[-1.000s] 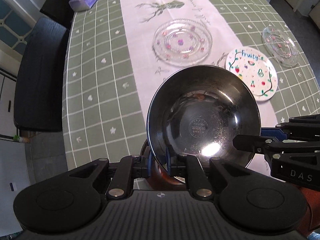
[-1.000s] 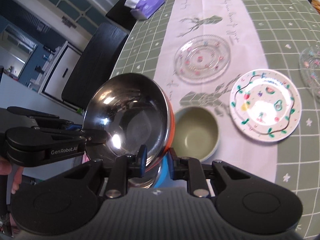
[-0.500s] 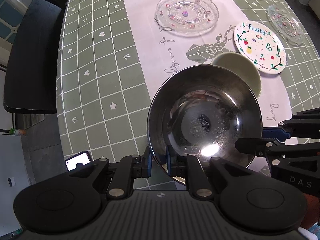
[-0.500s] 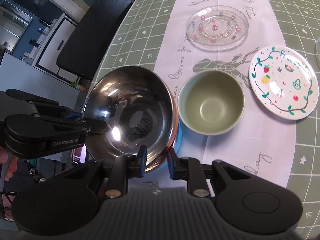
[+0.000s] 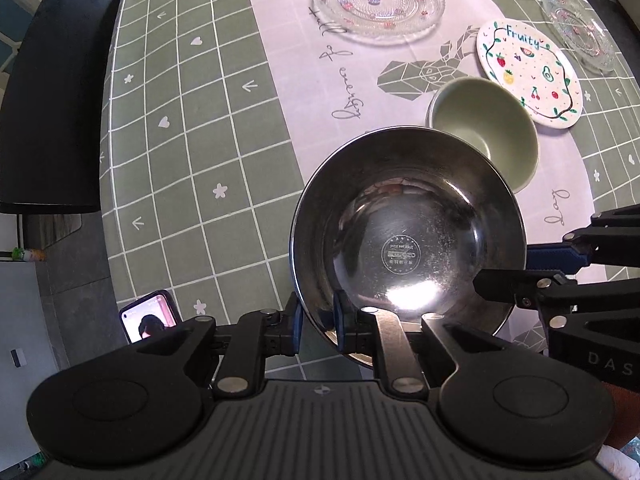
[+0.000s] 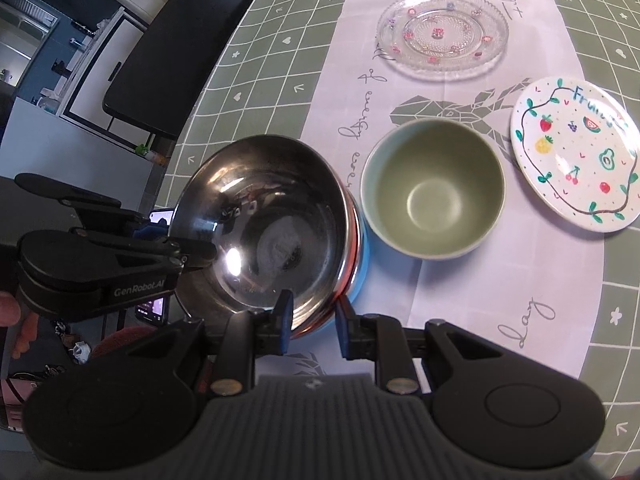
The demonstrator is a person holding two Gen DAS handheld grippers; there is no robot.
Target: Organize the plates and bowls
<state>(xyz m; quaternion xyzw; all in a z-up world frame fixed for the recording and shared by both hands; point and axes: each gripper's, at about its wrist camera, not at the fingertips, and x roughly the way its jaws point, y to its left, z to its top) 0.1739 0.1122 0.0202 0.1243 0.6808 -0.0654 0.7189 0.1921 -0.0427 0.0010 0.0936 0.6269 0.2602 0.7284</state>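
Steel bowl (image 5: 408, 236) held at two rim points. The left gripper (image 5: 318, 326) is clenched on its near rim, one fingertip inside, one outside; the right gripper (image 6: 310, 320) pinches the rim likewise, as the right wrist view shows. The bowl sits on or just above red and blue bowls (image 6: 356, 236); contact cannot be told. Just right stands a green bowl (image 6: 432, 192) on the table runner (image 5: 288, 92); farther right a fruit plate (image 6: 576, 156); beyond, a glass plate (image 6: 442, 34). A phone (image 5: 150, 316) lies at the near left table edge.
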